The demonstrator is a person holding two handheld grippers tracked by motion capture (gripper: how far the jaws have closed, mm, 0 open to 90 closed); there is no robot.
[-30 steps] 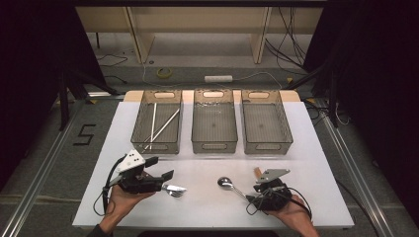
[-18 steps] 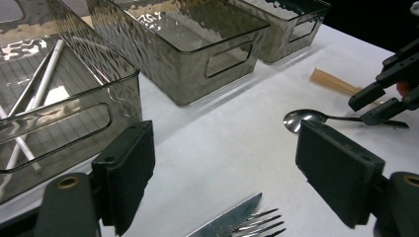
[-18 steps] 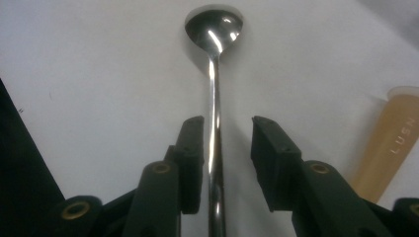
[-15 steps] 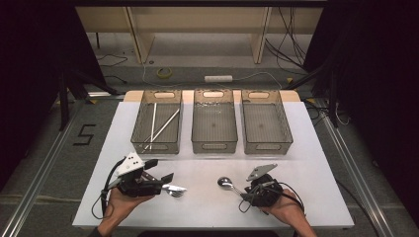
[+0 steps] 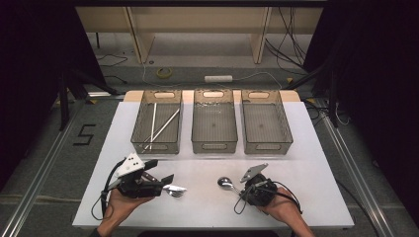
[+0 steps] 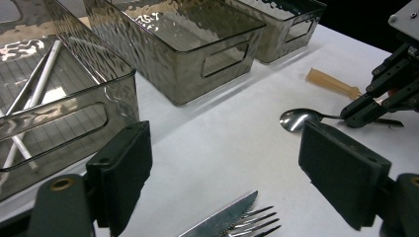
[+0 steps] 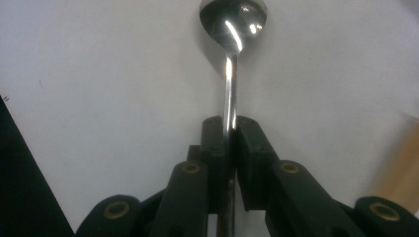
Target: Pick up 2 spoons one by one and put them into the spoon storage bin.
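The right gripper (image 7: 230, 133) has just closed its jaws on the spoon (image 7: 232, 29) handle; the left gripper (image 6: 225, 173) gapes above the fork (image 6: 254, 224), left of the spoon.

Both hands are reaching in over the table's near edge, the left gripper (image 5: 165, 181) lying low at the near left with its jaws standing wide apart. The right gripper (image 5: 240, 189), near right, has just been closing its jaws, now pinched tight.

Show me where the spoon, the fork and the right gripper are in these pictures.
spoon (image 7: 233, 19): right gripper view, on the bowl.
fork (image 6: 254, 223): left gripper view, on the tines.
right gripper (image 7: 230, 132): right gripper view, between its fingertips, shut on the spoon's handle.
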